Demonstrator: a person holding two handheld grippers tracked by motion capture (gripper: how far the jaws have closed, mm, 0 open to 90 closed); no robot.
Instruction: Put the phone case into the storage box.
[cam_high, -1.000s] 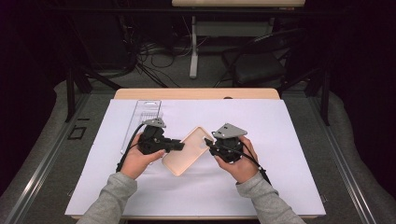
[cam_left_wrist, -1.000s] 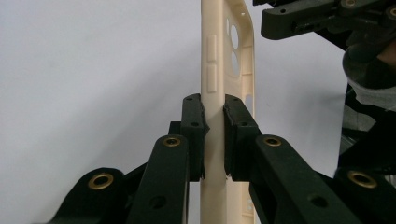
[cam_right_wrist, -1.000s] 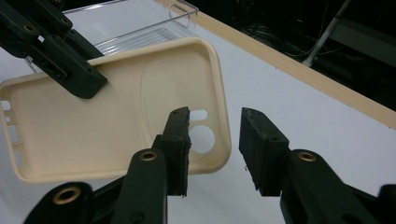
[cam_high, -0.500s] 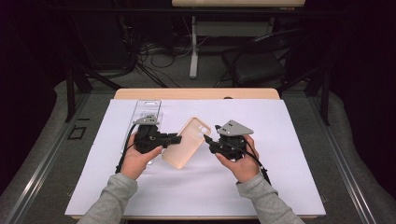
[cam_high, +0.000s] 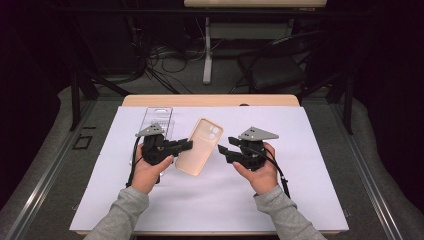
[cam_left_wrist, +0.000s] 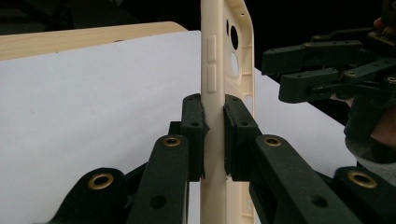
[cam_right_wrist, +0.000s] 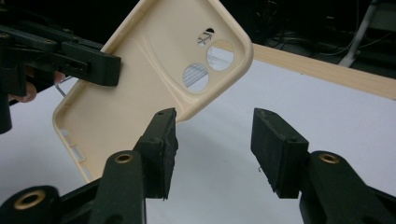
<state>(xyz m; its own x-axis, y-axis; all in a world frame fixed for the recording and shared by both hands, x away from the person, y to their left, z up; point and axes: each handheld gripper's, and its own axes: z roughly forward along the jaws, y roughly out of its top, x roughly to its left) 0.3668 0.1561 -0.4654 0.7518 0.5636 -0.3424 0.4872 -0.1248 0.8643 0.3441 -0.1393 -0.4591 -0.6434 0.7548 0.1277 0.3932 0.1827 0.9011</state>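
Notably, left gripper: jaws clamped phone case edge.
Right gripper: jaws apart, just closing, nothing between.
Clear package: half hidden behind left gripper.

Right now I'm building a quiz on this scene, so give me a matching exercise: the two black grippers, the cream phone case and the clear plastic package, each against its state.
Things:
1. left black gripper
2. right black gripper
3. cream plastic phone case
4. clear plastic package

States:
a. lying flat on the white sheet
b. jaws apart, nothing between them
c. held clear of the table by one edge
d. jaws clamped on a thin edge

Pairs: 1-d, 2-b, 3-c, 4-a
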